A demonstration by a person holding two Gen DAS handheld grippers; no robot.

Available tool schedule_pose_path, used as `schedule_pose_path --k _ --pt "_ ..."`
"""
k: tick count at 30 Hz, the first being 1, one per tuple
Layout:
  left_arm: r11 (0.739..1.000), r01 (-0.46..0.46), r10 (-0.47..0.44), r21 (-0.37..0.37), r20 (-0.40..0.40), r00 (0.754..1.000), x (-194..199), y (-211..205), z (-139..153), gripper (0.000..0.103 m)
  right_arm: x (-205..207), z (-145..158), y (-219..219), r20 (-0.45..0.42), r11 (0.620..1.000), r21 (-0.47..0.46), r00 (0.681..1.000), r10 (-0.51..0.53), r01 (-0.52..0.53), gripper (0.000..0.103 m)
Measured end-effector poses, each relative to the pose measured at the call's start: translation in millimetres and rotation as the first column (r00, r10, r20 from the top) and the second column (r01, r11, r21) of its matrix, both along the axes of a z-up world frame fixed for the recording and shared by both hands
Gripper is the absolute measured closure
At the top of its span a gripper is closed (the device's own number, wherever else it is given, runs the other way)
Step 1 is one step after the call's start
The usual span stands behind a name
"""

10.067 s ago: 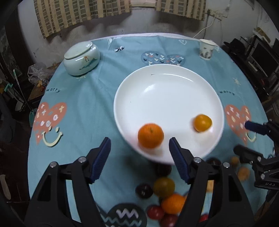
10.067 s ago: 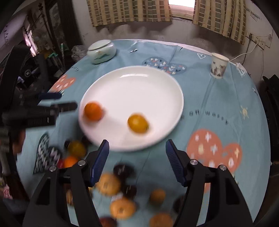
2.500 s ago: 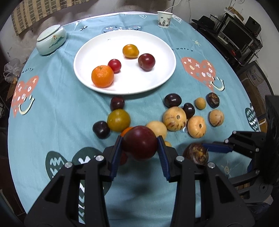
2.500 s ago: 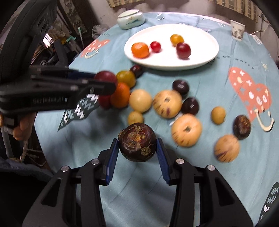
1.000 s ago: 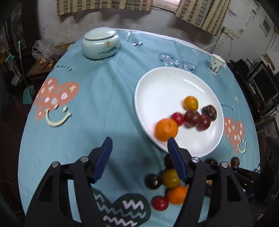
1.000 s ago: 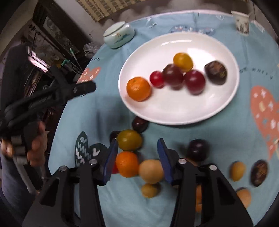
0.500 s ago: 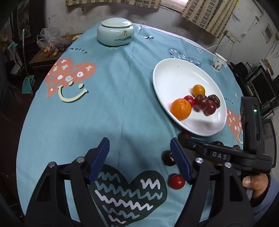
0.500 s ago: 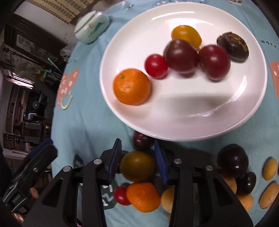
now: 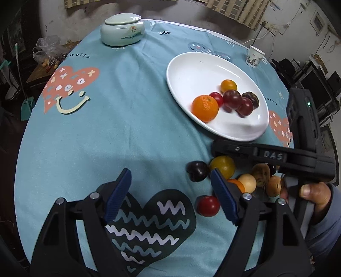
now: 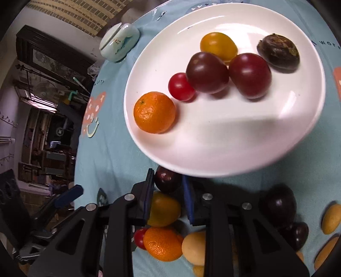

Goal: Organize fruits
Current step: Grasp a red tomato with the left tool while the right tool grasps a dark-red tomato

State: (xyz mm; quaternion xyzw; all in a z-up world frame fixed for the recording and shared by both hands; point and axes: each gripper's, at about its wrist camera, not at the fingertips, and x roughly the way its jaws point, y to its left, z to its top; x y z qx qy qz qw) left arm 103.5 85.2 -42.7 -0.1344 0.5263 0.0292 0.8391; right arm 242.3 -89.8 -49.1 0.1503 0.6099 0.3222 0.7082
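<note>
Right wrist view: right gripper (image 10: 167,184) clamps a dark round plum (image 10: 167,180) beside the white plate (image 10: 213,157); an off-centre pinch could squirt it free, while left gripper (image 9: 170,191) jaws are opening, empty.

We're in a lived-in home: round table (image 9: 127,119) under teal heart-print cloth, checked woven curtains (image 9: 236,9) at twelve o'clock, cluttered dark wooden shelves (image 10: 45,149) at nine.

Glossy white plate (image 10: 136,136); matt cloth tablecloth (image 9: 119,132); dimpled orange (image 10: 154,112).
</note>
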Motion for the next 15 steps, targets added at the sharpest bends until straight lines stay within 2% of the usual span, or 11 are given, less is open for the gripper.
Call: schedule_pose_path --k 4,8,10,14,15 --pt "0.999 0.036 -0.036 0.008 0.003 0.999 -5 -9 0 0.025 -11 8 -22 -0.019 0.996 0.085 0.999 -0.027 0.029 0.077" --pt "0.992 0.129 -0.129 0.004 -0.007 0.992 -6 -38 -3 0.025 -28 15 -63 -0.032 0.986 0.143 0.996 -0.078 0.082 0.077" --pt "0.982 0.191 -0.191 -0.003 -0.007 0.981 -11 -51 -3 0.026 -36 15 -80 -0.041 0.983 0.151 0.994 -0.101 0.106 0.077" --pt "0.945 0.324 -0.325 0.035 0.016 0.946 -34 -68 -6 0.027 -54 12 -111 -0.065 0.975 0.173 0.989 -0.134 0.143 0.077" --pt "0.938 0.344 -0.345 0.04 0.008 0.939 -38 -68 -10 0.032 -57 10 -116 -0.075 0.973 0.176 0.987 -0.141 0.152 0.077"
